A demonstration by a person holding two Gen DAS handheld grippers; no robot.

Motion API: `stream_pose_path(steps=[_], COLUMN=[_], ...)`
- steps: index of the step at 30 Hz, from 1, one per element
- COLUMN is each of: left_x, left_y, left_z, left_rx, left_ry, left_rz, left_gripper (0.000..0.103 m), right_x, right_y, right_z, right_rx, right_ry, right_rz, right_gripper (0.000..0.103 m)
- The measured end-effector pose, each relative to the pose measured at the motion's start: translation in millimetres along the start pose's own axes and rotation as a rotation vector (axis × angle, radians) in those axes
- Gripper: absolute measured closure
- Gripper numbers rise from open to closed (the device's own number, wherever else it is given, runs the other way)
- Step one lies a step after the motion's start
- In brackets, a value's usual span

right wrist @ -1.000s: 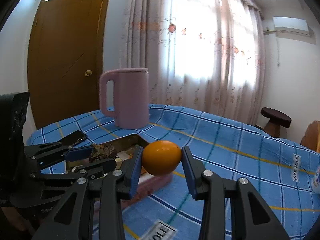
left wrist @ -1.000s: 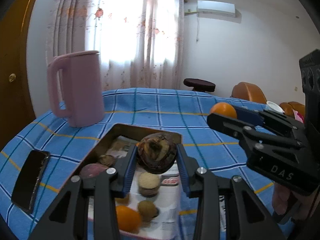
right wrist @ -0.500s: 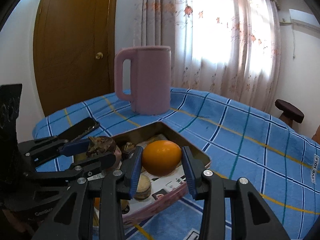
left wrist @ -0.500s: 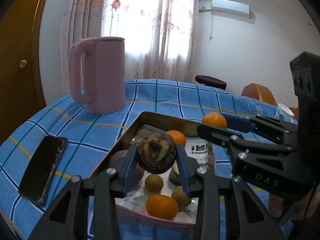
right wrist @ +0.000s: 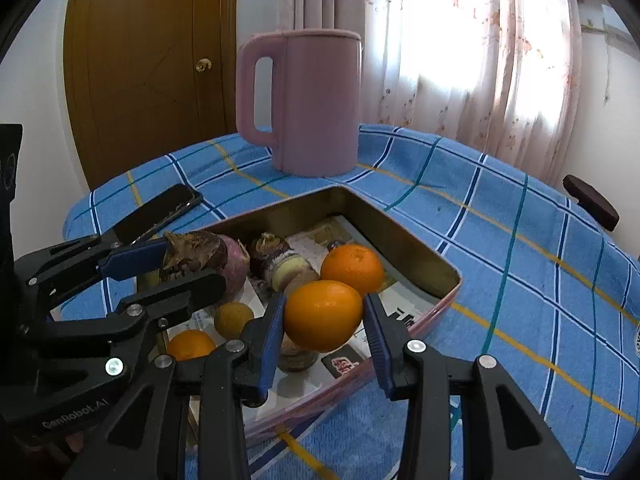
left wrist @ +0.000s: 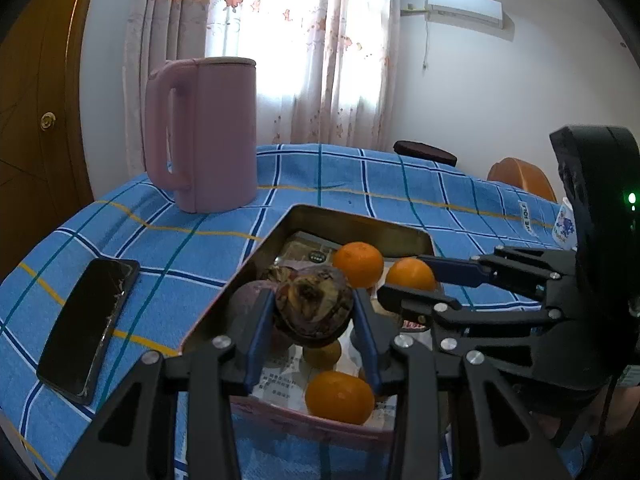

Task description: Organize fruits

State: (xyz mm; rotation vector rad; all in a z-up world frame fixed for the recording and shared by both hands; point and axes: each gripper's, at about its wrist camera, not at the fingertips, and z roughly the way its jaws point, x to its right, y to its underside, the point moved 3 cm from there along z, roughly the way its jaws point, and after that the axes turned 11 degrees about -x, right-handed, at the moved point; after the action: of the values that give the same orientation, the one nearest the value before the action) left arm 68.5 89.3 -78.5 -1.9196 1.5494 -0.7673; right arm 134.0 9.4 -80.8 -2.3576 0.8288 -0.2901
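My left gripper [left wrist: 312,316] is shut on a dark purple fruit with a dry brown crown [left wrist: 314,306] and holds it above the open metal tin [left wrist: 360,222]. It also shows in the right wrist view [right wrist: 200,256]. My right gripper [right wrist: 324,320] is shut on an orange [right wrist: 322,314] above the tin's [right wrist: 400,236] near right side; the orange also shows in the left wrist view [left wrist: 412,274]. Inside the tin lie two oranges [left wrist: 358,262] [left wrist: 339,397], small yellowish fruits [right wrist: 234,318] and a brown-and-cream bulb-like fruit [right wrist: 280,262].
A tall pink jug [left wrist: 204,132] stands behind the tin on the blue checked tablecloth [left wrist: 120,240]. A black phone [left wrist: 90,324] lies left of the tin. A paper cup [left wrist: 564,228] and a dark stool [left wrist: 424,152] are at the far right.
Both grippers have moved forward and down over the tin, each still gripping its fruit. The jug and tin look closer and larger.
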Motion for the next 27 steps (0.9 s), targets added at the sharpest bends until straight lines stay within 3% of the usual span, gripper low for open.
stream_pose_path(steps=[5, 8, 10, 12, 21, 27], left_x=[-1.2, -3.3, -4.9, -5.1, 3.1, 11.1], left_y=[-0.5, -2.3, -3.1, -4.0, -8.0, -11.0], left_z=[-3.3, -10.2, -16.9, -23.2, -44.9, -54.0], left_rx=[0.007, 0.024, 0.042, 0.059, 0.117, 0.139], left_ry=[-0.007, -0.018, -0.025, -0.023, -0.005, 0.010], left_rz=[-0.001, -0.004, -0.009, -0.011, -0.004, 0.005], left_gripper=[0.059, 0.044, 0.027, 0.022, 0.011, 0.011], right_x=[0.0, 3.4, 5.3, 5.3, 15.6, 33.6], right_y=[0.0, -0.6, 0.0, 0.9, 14.7, 29.1], right_z=[-2.3, -7.0, -12.1, -18.0, -51.4, -79.5], right_rx=[-0.002, 0.004, 0.014, 0.026, 0.081, 0.130], right_ry=[0.000, -0.005, -0.011, -0.009, 0.061, 0.119], right_rz=[0.001, 0.019, 0.029, 0.032, 0.063, 0.122], right_gripper=[0.057, 0.050, 0.046, 0.043, 0.038, 0.038])
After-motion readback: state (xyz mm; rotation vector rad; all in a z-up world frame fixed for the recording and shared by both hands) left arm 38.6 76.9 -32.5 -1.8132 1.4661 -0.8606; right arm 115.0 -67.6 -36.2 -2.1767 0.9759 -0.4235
